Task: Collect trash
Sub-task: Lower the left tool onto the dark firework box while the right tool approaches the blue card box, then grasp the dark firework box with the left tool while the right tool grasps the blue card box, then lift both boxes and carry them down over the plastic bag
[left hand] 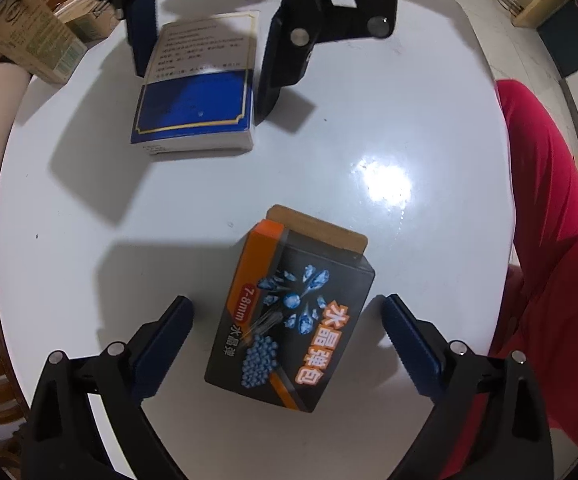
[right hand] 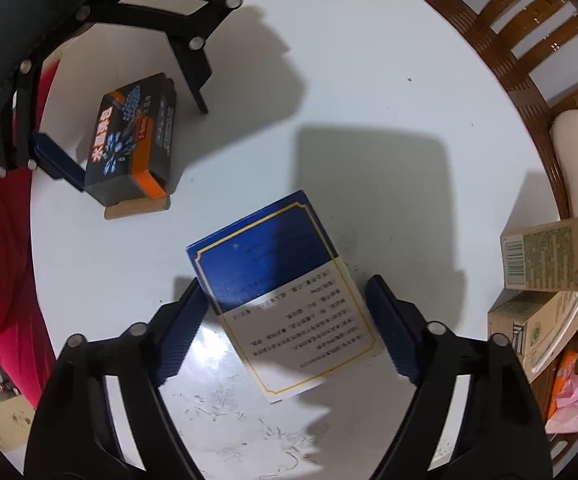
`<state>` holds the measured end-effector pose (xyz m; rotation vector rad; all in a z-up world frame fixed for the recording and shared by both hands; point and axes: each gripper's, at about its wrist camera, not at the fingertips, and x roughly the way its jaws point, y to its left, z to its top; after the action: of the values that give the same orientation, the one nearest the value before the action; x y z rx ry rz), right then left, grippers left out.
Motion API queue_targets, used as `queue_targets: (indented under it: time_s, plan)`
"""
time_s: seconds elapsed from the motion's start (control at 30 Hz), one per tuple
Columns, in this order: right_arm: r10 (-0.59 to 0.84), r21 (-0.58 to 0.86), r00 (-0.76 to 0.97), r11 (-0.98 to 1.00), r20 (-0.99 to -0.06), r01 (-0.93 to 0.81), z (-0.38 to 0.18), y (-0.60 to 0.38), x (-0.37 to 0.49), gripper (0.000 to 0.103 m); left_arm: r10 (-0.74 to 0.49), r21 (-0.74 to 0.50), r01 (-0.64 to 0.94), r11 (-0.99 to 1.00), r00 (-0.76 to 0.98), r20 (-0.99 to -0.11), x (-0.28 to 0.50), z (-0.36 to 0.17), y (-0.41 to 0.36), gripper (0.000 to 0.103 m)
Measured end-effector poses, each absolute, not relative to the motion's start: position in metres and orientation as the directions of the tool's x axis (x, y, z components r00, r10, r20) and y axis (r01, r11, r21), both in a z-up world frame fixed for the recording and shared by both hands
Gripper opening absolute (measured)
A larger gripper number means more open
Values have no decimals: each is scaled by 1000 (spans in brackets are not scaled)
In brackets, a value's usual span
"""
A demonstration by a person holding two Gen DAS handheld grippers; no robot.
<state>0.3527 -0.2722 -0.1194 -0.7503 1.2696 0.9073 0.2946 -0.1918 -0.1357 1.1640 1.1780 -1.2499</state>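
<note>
Closing squarely on each carton's long sides looks like the way to do this step well, since both boxes lie flat on the white round surface and a skewed pinch could spin them away. The left gripper hangs over the black and orange box, whose brown flap sticks out at the far end; its jaws stand wide apart, one on each side of the box, not visibly touching it. The right gripper straddles the blue and white box the same way, jaws wide, the left one just beside the box edge, holding nothing. Both boxes sit slightly turned between the jaws, so aligning first seems wise. More cartons are stacked off the surface's edge.
</note>
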Motion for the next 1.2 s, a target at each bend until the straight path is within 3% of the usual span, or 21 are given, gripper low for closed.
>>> queue_targets:
  time_s: [0.07,0.17,0.43,0.57,0.8,1.2]
  plan:
    - [147,16,63,482,-987,-876,-118,-273,354,69,-65,-14,1000,18,-13,-998,297,-131,-191,80]
    - [124,6,69,525,-990,-851,-116,-271,354,69,-80,-11,998,65,-6,-997,299,-124,-188,62]
    - [55,-166,267,659,-962,-733,-107,-263,326,68,-157,29,943,332,86,-984,303,-118,-164,58]
    - [81,-169,368,784,-926,-597,-90,-262,310,68,-174,81,872,482,186,-967,299,-116,-144,56]
    - [83,-201,534,869,-841,-452,-49,-246,250,68,-234,12,693,721,259,-937,285,-98,-93,54]
    - [57,-210,694,933,-718,-294,10,-195,165,68,-194,119,498,859,530,-825,210,-26,-43,54]
